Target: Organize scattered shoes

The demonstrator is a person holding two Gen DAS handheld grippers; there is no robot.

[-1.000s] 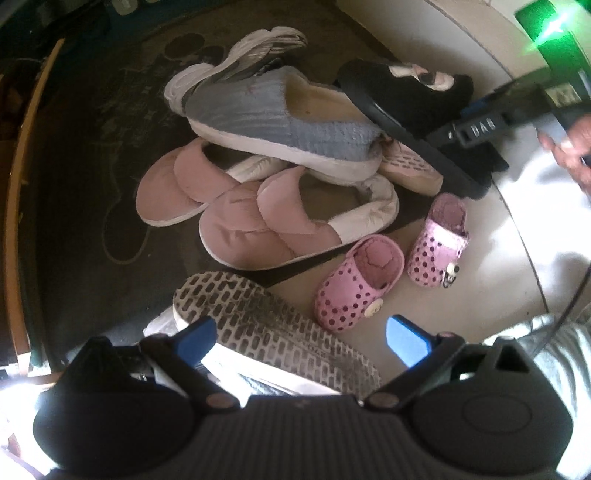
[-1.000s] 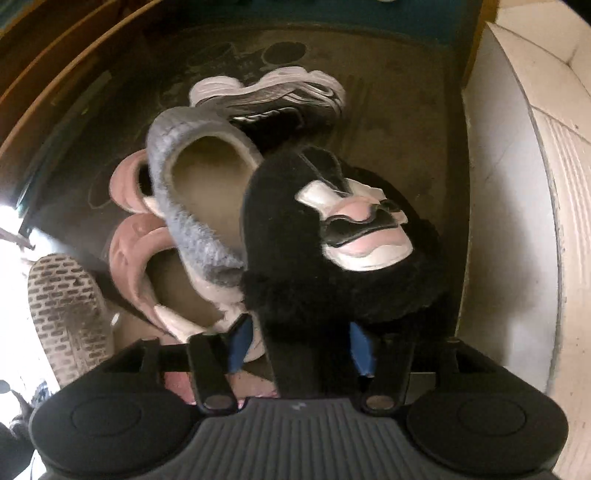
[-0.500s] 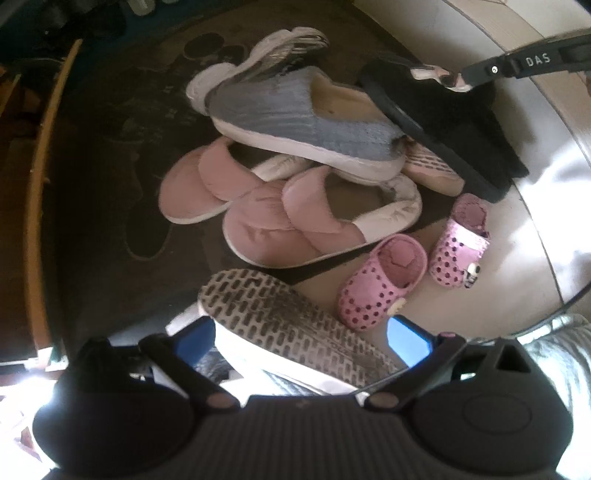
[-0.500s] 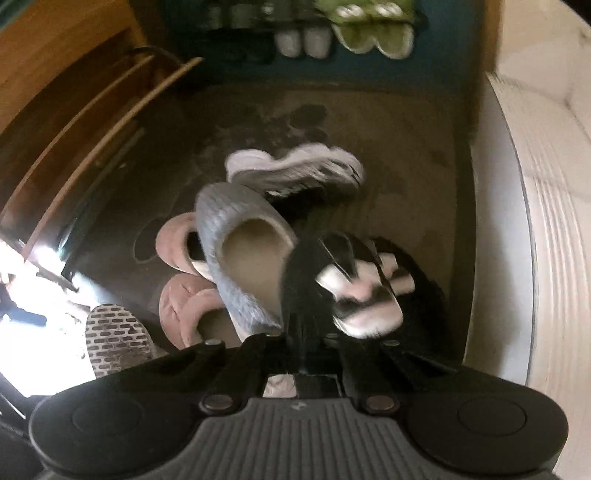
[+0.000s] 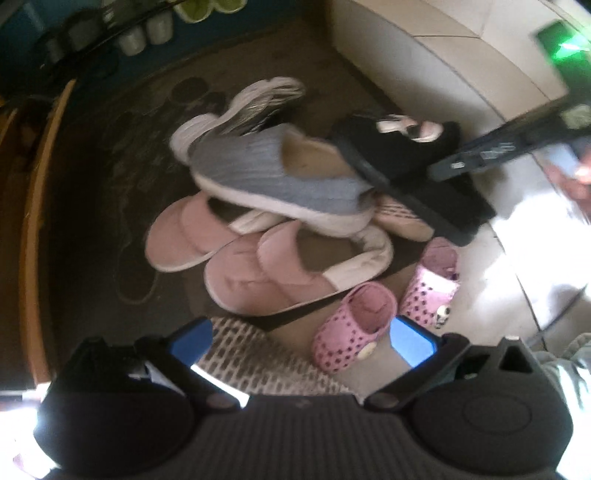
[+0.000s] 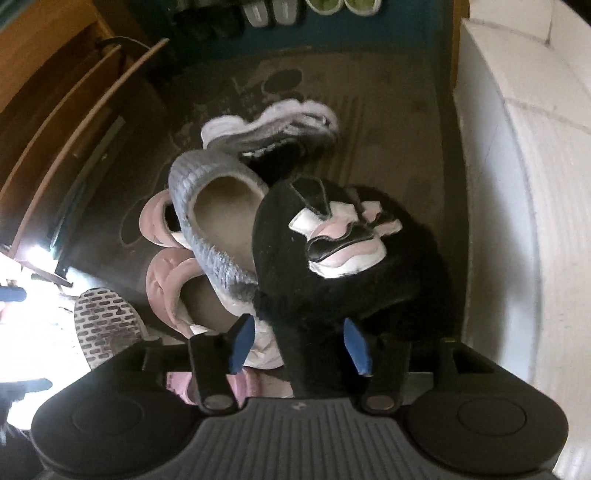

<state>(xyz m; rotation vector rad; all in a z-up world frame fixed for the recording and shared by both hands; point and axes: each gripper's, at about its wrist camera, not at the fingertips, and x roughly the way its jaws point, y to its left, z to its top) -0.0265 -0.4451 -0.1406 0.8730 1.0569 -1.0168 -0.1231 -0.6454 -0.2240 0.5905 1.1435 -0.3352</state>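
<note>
A heap of shoes lies on a dark mat. My right gripper (image 6: 299, 345) straddles the heel of a black fluffy slipper (image 6: 332, 266) with a white and pink face. Its jaws are opening and the blue pads stand a little off the fur. Beside it leans a grey knit slipper (image 6: 218, 221), with a white sneaker (image 6: 269, 125) behind. My left gripper (image 5: 301, 343) is wide open and holds nothing. It hangs over an upturned patterned sole (image 5: 258, 354) and a pink clog (image 5: 354, 325). A second clog (image 5: 432, 284) and two pink slippers (image 5: 266, 280) lie nearby.
A shoe rack (image 6: 295, 9) with paired shoes stands along the far wall. Wooden rails (image 6: 74, 110) run along the left, and a white tiled wall (image 6: 517, 184) bounds the right. A person's hand (image 5: 576, 177) and trouser leg (image 5: 565, 369) are at the right.
The right jaws shut half a second ago with the view pulled back. Now they stand apart around the black slipper's heel again. The left gripper has lifted slightly, so more of the rack shows.
</note>
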